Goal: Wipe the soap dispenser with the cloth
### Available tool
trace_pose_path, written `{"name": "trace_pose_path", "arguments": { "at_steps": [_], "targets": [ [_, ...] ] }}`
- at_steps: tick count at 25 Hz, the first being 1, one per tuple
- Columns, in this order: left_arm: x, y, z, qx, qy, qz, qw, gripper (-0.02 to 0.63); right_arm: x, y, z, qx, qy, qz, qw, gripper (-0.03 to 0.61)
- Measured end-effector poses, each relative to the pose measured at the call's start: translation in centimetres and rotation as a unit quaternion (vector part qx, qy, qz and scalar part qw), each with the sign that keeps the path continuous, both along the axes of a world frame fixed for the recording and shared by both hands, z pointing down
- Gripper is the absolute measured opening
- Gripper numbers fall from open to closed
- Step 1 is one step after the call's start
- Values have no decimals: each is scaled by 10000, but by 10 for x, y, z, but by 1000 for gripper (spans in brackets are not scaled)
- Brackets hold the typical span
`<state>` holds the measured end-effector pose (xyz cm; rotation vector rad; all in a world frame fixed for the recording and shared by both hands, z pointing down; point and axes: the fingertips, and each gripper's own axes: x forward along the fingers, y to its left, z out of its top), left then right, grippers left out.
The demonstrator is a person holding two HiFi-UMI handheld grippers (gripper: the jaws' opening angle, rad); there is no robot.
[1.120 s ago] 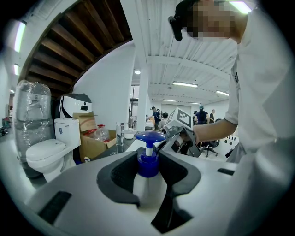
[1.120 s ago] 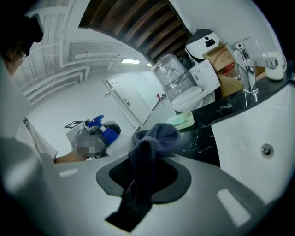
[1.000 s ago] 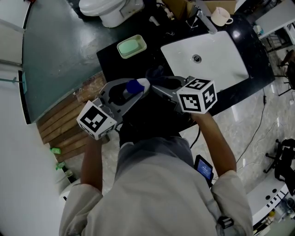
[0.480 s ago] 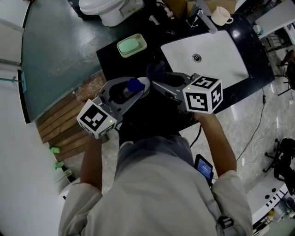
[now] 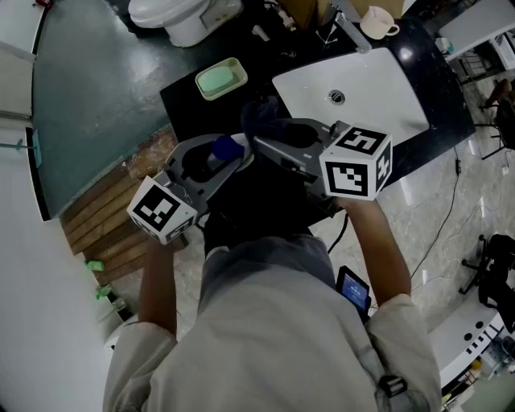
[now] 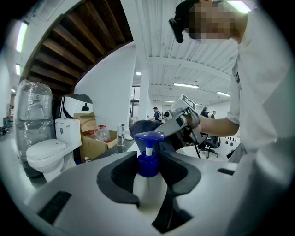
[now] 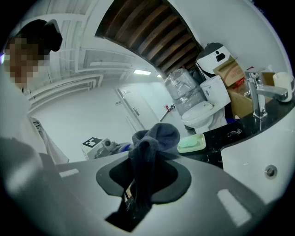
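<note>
Left gripper (image 6: 148,171) clamps soap dispenser (image 6: 148,159), jaws wide; right gripper (image 7: 143,177) pinches cloth (image 7: 155,136)

Cloth (image 5: 261,119) right of dispenser (image 5: 227,150) (sink (image 5: 378,80) beyond)

The cloth (image 7: 154,138) looks soft and fuzzy, the soap dispenser (image 6: 148,159) smooth plastic.

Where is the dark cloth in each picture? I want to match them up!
Head view: cloth, top centre, left of the sink.
Left gripper view: centre, just behind the soap dispenser.
Right gripper view: centre, pinched in the right gripper.
Shared landmark: the white toilet, seen in all three.
</note>
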<state>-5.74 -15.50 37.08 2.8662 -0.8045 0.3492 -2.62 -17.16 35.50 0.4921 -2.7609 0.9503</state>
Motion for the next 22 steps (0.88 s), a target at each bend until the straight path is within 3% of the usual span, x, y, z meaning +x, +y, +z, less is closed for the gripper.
{"name": "trace_pose_path", "arguments": {
  "at_steps": [9,15,22],
  "targets": [
    [1,-1,-2,53,37,-97,9999,143,-9,6,-3,151,-35,-51,9999,77],
    [0,-1,-3,137,94,-198,9997,143,-4,5,3,78,-190,187,9996,77],
    [-3,5,-3,531,189,-409,9976,143,6,4,17,45,-129,519,9986,77]
  ]
}}
